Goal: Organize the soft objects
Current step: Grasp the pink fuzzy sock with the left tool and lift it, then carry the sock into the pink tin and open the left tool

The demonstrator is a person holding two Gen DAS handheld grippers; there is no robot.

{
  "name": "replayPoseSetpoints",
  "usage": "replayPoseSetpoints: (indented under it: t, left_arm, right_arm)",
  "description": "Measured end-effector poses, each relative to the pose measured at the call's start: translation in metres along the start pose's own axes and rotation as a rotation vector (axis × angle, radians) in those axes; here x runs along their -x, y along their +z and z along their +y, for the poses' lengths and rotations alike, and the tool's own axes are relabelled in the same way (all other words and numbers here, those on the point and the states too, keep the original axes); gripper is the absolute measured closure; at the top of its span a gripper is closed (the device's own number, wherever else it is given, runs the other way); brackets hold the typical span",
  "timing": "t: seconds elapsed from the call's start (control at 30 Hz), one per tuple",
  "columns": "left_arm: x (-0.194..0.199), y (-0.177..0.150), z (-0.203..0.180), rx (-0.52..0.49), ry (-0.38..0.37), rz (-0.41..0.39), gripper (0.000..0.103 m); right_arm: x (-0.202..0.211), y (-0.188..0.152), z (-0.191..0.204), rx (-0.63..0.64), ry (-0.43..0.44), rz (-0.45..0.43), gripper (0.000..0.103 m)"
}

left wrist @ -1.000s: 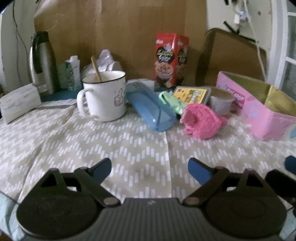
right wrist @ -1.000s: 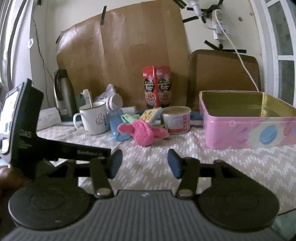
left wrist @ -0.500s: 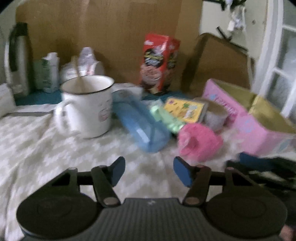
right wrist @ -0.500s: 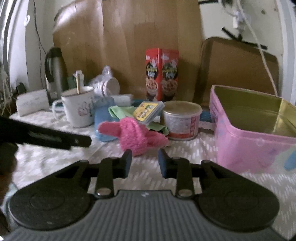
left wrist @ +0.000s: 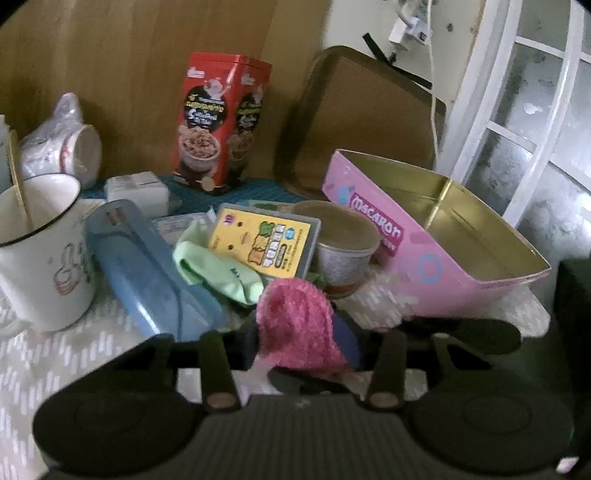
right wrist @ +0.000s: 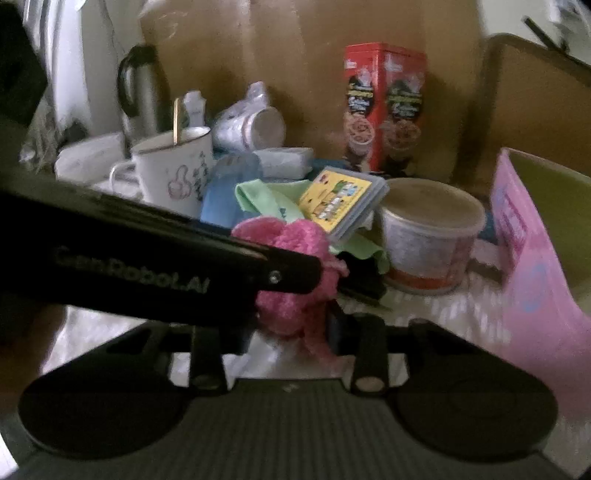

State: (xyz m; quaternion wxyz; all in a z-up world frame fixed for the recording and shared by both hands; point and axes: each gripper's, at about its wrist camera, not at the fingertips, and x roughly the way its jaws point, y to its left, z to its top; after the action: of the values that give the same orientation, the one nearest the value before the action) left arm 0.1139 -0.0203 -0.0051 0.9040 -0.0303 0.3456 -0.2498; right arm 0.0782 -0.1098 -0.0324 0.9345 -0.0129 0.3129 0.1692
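A large brown paperboard sheet [left wrist: 140, 74] leans against the pale wall [left wrist: 373, 18] behind the table; black tape strips [left wrist: 399, 66] hold a white cable and plug [left wrist: 410, 27] to that wall; at the right stands a white-framed window [left wrist: 535, 110] with frosted panes, letting in dim daylight; the table wears a beige cloth with a white chevron print [left wrist: 55, 358]; a teal mat [left wrist: 229, 194] lies along its back edge.
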Motion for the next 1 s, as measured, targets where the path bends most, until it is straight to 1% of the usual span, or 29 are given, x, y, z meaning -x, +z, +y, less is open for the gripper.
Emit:
replayPoseSetpoints:
  t: [0.07, 0.13, 0.17, 0.23, 0.3, 0.4, 0.47, 0.53, 0.63, 0.67, 0.7, 0.73, 0.77, 0.8, 0.83, 0.9, 0.97, 1.0]
  left_arm:
    - [0.006, -0.004, -0.002, 0.013, -0.010, -0.006, 0.066]
    - [0.021, -0.011, -0.003, 0.021, -0.032, -0.027, 0.066]
    - [0.031, -0.014, -0.004, 0.032, -0.096, 0.012, 0.066]
    - [0.048, -0.016, -0.011, 0.036, -0.123, -0.008, 0.066]
    - [0.059, -0.011, -0.024, 0.019, -0.150, -0.028, 0.066]
    - [0.060, 0.004, -0.048, -0.014, -0.192, -0.063, 0.066]
    - [0.053, 0.019, -0.070, -0.047, -0.223, -0.090, 0.066]
    - [0.039, 0.033, -0.093, -0.073, -0.261, -0.112, 0.066]
    - [0.003, 0.056, -0.125, -0.083, -0.307, -0.087, 0.065]
    - [-0.012, 0.064, -0.133, -0.075, -0.320, -0.068, 0.064]
    - [-0.025, 0.069, -0.141, -0.067, -0.327, -0.047, 0.060]
    - [-0.038, 0.075, -0.148, -0.060, -0.329, -0.026, 0.059]
    - [-0.051, 0.079, -0.156, -0.056, -0.324, -0.006, 0.051]
    - [-0.060, 0.080, -0.160, -0.056, -0.310, 0.007, 0.046]
    - [-0.069, 0.082, -0.165, -0.061, -0.285, 0.021, 0.045]
    - [-0.084, 0.083, -0.172, -0.071, -0.238, 0.051, 0.038]
    - [-0.084, 0.083, -0.166, -0.057, -0.227, 0.056, 0.037]
    - [-0.077, 0.084, -0.157, -0.038, -0.231, 0.046, 0.037]
  right_arm:
    - [0.016, -0.008, 0.009, 0.033, -0.020, -0.045, 0.064]
    - [0.038, -0.020, 0.020, 0.074, -0.055, -0.096, 0.065]
    - [0.047, -0.025, 0.024, 0.100, -0.080, -0.124, 0.065]
    - [0.069, -0.034, 0.028, 0.152, -0.152, -0.190, 0.065]
    - [0.084, -0.035, 0.022, 0.160, -0.207, -0.235, 0.065]
    - [0.107, -0.027, -0.005, 0.122, -0.287, -0.271, 0.065]
    - [0.119, -0.022, -0.029, 0.089, -0.341, -0.286, 0.064]
    - [0.126, -0.018, -0.059, 0.029, -0.383, -0.281, 0.064]
    - [0.128, -0.018, -0.101, -0.072, -0.429, -0.248, 0.063]
    - [0.125, -0.018, -0.111, -0.102, -0.439, -0.231, 0.062]
    - [0.124, -0.019, -0.123, -0.136, -0.448, -0.216, 0.057]
    - [0.119, -0.021, -0.131, -0.162, -0.454, -0.205, 0.053]
    - [0.118, -0.023, -0.137, -0.178, -0.455, -0.193, 0.040]
    - [0.118, -0.025, -0.142, -0.195, -0.467, -0.202, 0.028]
    - [0.119, -0.026, -0.144, -0.206, -0.477, -0.210, 0.025]
    - [0.120, -0.027, -0.140, -0.209, -0.476, -0.229, 0.023]
    - [0.125, -0.028, -0.133, -0.210, -0.463, -0.250, 0.023]
    - [0.128, -0.028, -0.126, -0.210, -0.458, -0.268, 0.024]
